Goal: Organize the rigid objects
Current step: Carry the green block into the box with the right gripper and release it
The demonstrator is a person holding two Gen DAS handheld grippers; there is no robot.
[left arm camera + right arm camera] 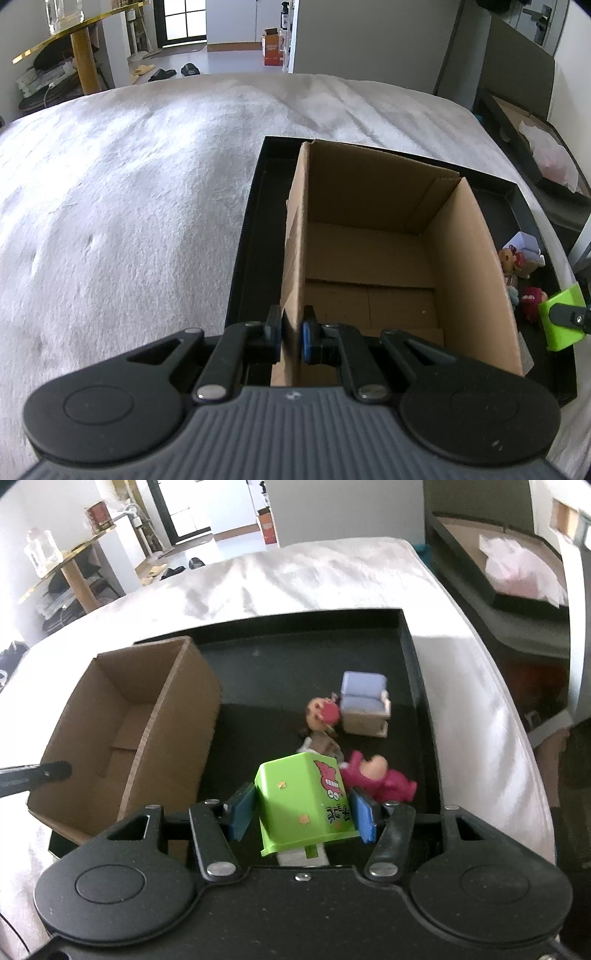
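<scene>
Right gripper (301,810) jaws clamp the green plastic box (306,805) by its two side faces, above the black tray (413,657) on the bed. Looks light, rigid, hollow; smooth walls could slip, so hold it mid-height on the flat sides. Left gripper (291,332) jaws pinch the cardboard box (476,266) wall, steadying it.
</scene>
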